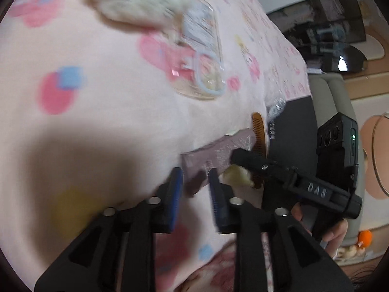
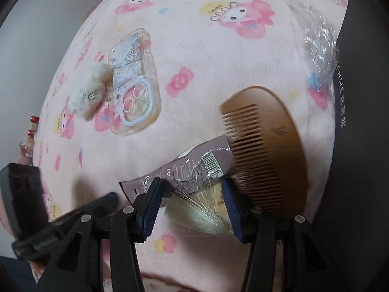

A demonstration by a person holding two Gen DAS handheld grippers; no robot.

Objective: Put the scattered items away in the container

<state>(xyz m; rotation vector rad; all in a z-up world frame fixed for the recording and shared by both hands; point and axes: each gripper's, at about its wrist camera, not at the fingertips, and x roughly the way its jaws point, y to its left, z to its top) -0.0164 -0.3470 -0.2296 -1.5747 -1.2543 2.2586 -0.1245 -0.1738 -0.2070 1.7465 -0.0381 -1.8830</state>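
My right gripper (image 2: 192,199) stands spread over the pale tuft (image 2: 206,216) at lower centre; I'd lower squarely before pinching (left gripper (image 1: 194,185) spread too, holding nothing).

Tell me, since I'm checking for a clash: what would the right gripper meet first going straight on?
Probably the pale tuft of fibres between the right gripper's open fingers, then the mauve tube just beyond; depth is unclear.
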